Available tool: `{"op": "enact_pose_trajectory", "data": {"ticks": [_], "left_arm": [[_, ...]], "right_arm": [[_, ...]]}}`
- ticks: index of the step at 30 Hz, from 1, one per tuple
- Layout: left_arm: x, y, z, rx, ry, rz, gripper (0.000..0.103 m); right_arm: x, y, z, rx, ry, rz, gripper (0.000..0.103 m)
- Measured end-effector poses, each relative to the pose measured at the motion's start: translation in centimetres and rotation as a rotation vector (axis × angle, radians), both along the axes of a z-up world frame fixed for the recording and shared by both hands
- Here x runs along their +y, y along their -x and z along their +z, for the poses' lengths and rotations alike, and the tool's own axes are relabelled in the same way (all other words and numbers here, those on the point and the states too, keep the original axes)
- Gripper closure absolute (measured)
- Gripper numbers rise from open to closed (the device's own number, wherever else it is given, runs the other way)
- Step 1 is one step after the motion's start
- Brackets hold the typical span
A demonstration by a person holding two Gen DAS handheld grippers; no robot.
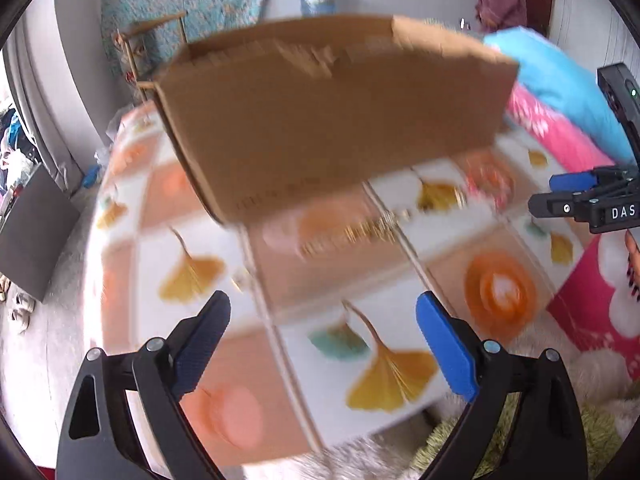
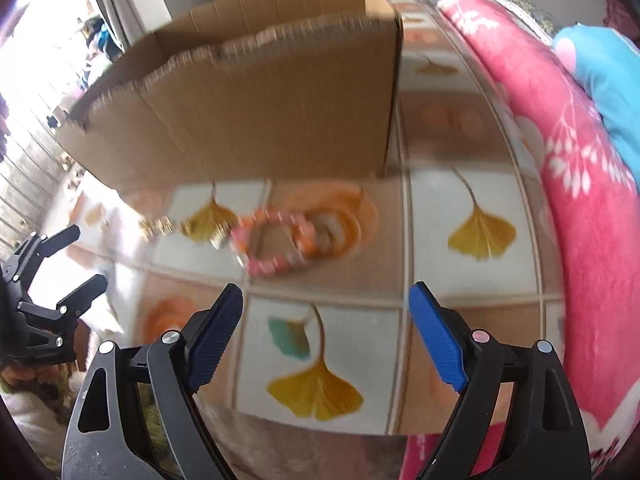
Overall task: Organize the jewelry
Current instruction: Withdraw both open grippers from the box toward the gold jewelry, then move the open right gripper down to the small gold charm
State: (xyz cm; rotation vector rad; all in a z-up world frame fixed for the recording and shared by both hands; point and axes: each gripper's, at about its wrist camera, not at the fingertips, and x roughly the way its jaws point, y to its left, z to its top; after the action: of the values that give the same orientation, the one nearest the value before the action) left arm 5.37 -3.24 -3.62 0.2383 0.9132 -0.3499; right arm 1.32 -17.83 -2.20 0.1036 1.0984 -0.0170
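Both views are blurred. The left hand-held gripper [image 1: 323,330] stands wide apart with nothing between its blue pads, over a table [image 1: 280,356] covered in a cloth printed with ginkgo leaves and orange rounds. In the left wrist view an open cardboard box [image 1: 332,120] fills the 12 o'clock part of the table, and a gold chain [image 1: 352,234] lies just in front of its near wall, toward the centre. The right hand-held gripper [image 2: 326,328] is also spread wide and empty; in its own view a pink and orange bead bracelet [image 2: 280,240] lies on the cloth at 12 o'clock from its fingertips, with the gold chain at the bracelet's 9 o'clock, close beside it. A pink floral blanket [image 2: 592,208] borders the table at 3 o'clock.
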Motion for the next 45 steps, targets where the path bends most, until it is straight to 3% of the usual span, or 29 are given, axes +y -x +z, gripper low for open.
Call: {"op": "enact_pose_trajectory", "data": {"ticks": [6,12,19,26,33,38,45], "left_arm": [[-0.8,0.1,-0.8,-0.042,-0.071,0.060,0.005],[0.2,-0.5,-1.0,0.018,0.023,0.091,0.004],[0.2,-0.7,-1.0,0.023,0.025,0.090,0.004],[0.3,-0.6,-1.0,0.027,0.024,0.094,0.004],[0.3,-0.6,-1.0,0.025,0.025,0.094,0.004],[0.4,-0.6,-1.0,0.020,0.029,0.091,0.004],[0.4,-0.6,-1.0,0.018,0.030,0.090,0.004]], "right_arm": [[1.9,1.1,-1.3,-0.032,0.116,0.050,0.008],[2.0,2.2,-1.5,-0.056,0.108,0.063,0.008],[2.0,1.8,-1.0,-0.075,0.125,0.090,0.008],[0.5,0.5,1.8,-0.164,0.126,-0.028,0.008],[2.0,-2.3,0.2,-0.090,0.209,0.051,0.008],[-0.2,-2.2,0.1,-0.070,0.248,0.000,0.008],[-1.3,-0.9,2.4,-0.135,0.273,-0.040,0.008]]}}
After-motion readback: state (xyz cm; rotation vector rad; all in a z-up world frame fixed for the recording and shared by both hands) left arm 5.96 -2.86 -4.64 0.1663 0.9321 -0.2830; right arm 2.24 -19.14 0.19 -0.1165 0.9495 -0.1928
